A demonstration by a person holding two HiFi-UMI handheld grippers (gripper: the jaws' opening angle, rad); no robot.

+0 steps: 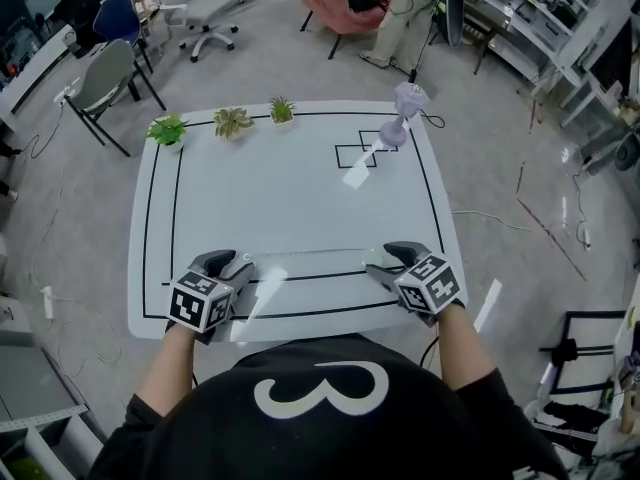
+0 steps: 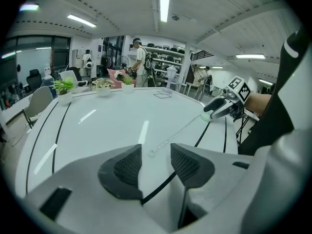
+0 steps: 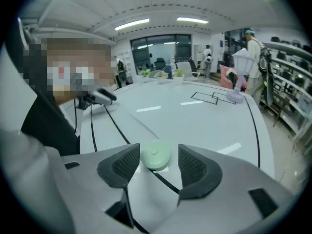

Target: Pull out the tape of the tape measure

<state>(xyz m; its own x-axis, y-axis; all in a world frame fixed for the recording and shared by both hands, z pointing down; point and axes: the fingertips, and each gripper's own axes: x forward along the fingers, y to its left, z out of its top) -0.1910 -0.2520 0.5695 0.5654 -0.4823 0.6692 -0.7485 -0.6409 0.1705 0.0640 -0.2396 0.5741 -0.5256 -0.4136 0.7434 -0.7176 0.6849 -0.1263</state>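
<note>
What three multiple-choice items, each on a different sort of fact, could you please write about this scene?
1. Where is the green tape-measure case? A on a chair; B between the right tongs; C on the floor.
2. How many potted plants stand on the table? A three; B one; C five.
3. How are the left tongs? A shut on the tape; B shut on a plant; C open, empty.
1 B, the right gripper view shows it there; 2 A, three along the far edge; 3 C, the tape's end ring lies free before them.
</note>
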